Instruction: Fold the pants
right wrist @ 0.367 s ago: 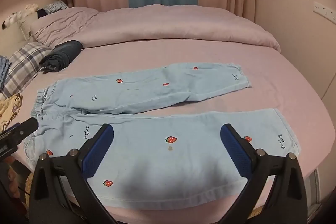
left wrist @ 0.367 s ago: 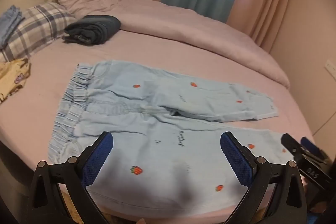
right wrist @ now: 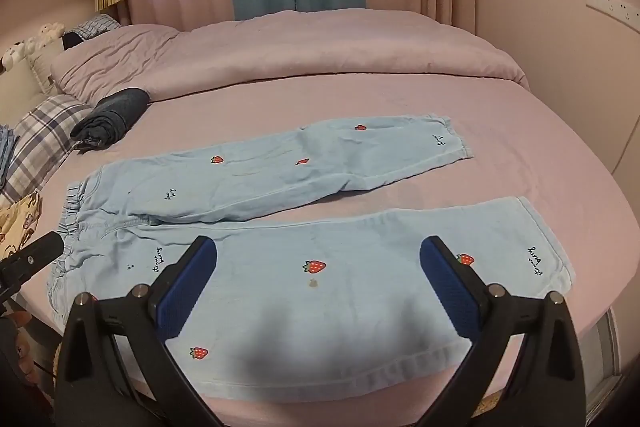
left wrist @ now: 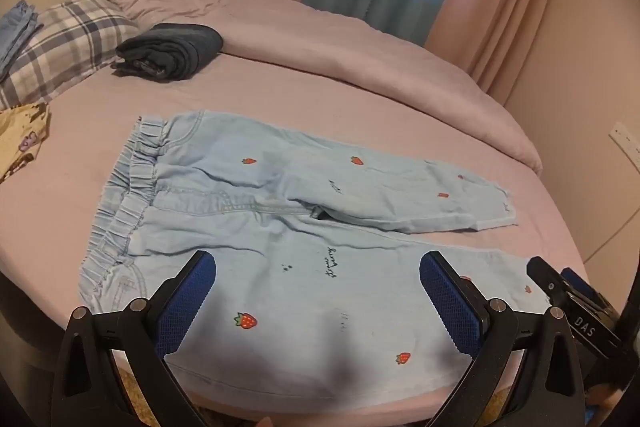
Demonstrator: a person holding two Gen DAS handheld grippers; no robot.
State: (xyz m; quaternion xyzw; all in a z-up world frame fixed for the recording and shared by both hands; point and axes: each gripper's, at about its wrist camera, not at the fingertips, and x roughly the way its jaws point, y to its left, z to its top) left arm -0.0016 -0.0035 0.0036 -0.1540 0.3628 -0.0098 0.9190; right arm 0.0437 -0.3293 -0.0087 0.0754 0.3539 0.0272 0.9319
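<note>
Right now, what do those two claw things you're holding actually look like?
Both look alike: the left gripper and right gripper each have two black plastic arms with triangular cut-outs and silver bolts, ending in textured blue pads. The right one's body carries white "DAS" lettering.

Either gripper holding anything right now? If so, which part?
Nothing held. Left gripper and right gripper both hover open above the pants, which lie flat on the bed.
</note>
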